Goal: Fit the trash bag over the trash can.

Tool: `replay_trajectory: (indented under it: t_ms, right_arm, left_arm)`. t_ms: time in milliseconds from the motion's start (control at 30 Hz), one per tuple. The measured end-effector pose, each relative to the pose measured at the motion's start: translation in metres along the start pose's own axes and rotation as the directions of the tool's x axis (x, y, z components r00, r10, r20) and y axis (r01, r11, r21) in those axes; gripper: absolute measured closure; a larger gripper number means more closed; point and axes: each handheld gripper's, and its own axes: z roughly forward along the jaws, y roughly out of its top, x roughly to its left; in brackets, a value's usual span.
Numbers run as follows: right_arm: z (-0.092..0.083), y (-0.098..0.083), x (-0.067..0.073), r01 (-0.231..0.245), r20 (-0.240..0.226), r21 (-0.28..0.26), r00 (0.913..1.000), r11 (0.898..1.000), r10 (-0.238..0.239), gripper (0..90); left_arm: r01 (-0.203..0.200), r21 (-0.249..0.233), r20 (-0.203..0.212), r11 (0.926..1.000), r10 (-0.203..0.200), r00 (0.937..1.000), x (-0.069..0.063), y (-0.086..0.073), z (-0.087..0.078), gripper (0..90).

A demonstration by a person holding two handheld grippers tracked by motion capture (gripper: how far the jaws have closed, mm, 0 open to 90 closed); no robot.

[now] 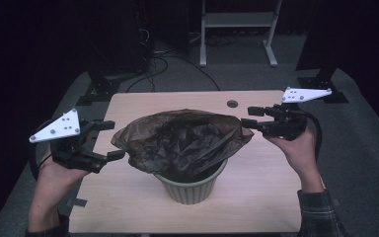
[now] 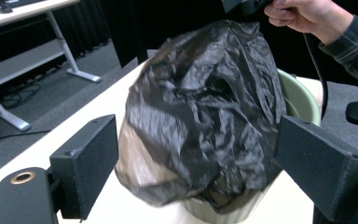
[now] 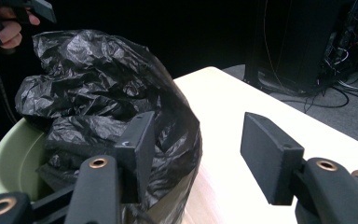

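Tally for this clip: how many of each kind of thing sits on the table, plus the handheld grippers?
Black plastic bag: 1
Green ribbed bin: 1
Handheld grippers: 2, the left gripper and the right gripper, both with jaws apart beside the bag
Total: 4

I am holding my left hand-held gripper [image 1: 106, 139] just to the left of the black bag [image 1: 185, 140], its jaws standing wide apart and pointing toward the bag with nothing pressed between them. I am holding my right hand-held gripper [image 1: 249, 117] at the bag's right upper edge, jaws parted and aimed leftward at it, gripping nothing. My left hand [image 1: 54, 170] and right hand [image 1: 298, 145] are wrapping the gripper bodies, forearms reaching in from either side of the bag.
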Motion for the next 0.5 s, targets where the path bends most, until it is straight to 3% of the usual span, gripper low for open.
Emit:
replay_trajectory:
  t_ms: [300, 500]
  right_arm:
    - [0.010, 0.011, -0.006, -0.006, -0.010, 0.001, 0.9999, 1.000, 0.006, 48.3]
    - [0.018, 0.018, -0.012, 0.000, -0.015, 0.010, 0.9999, 1.000, 0.000, 53.8]
  left_arm:
    - [-0.009, -0.010, 0.024, 0.9999, 0.009, 0.9997, 0.025, 0.016, 0.028, 22.7]
    - [-0.016, -0.013, 0.029, 0.9998, 0.017, 0.9995, 0.042, 0.025, 0.042, 34.3]
